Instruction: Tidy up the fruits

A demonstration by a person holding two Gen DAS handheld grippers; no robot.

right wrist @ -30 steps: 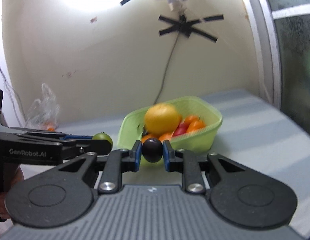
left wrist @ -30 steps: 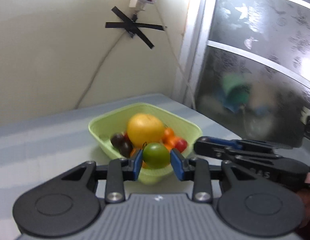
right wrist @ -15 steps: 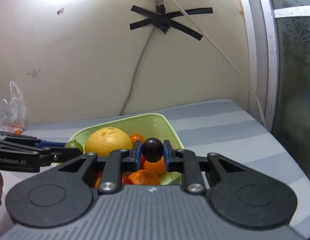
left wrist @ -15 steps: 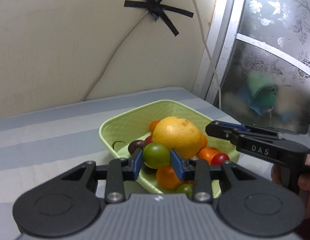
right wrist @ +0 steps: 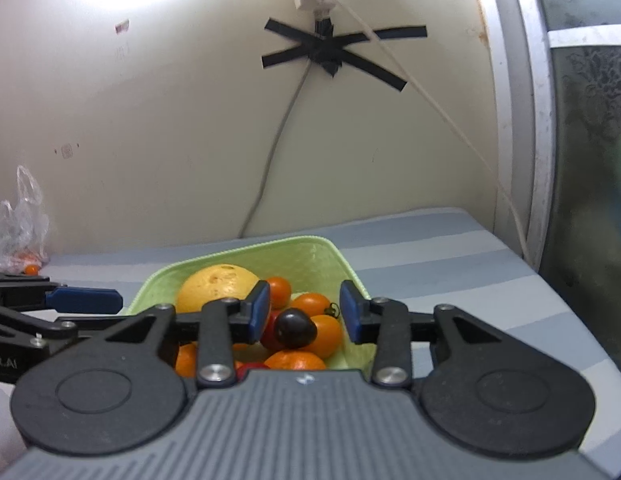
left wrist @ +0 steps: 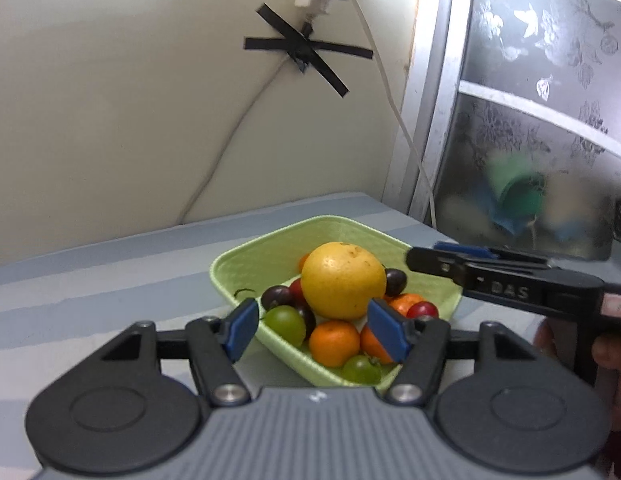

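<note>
Both tongs, left (left wrist: 314, 330) and right (right wrist: 304, 312), are opening, empty, above the fruit-filled green bowl (left wrist: 246, 258).

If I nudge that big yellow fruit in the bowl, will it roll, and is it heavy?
The yellow fruit is round and sits on top of smaller fruit, so a nudge would likely roll it. It is far the biggest in the bowl, so probably the heaviest. Its skin looks smooth; it may slip.
</note>
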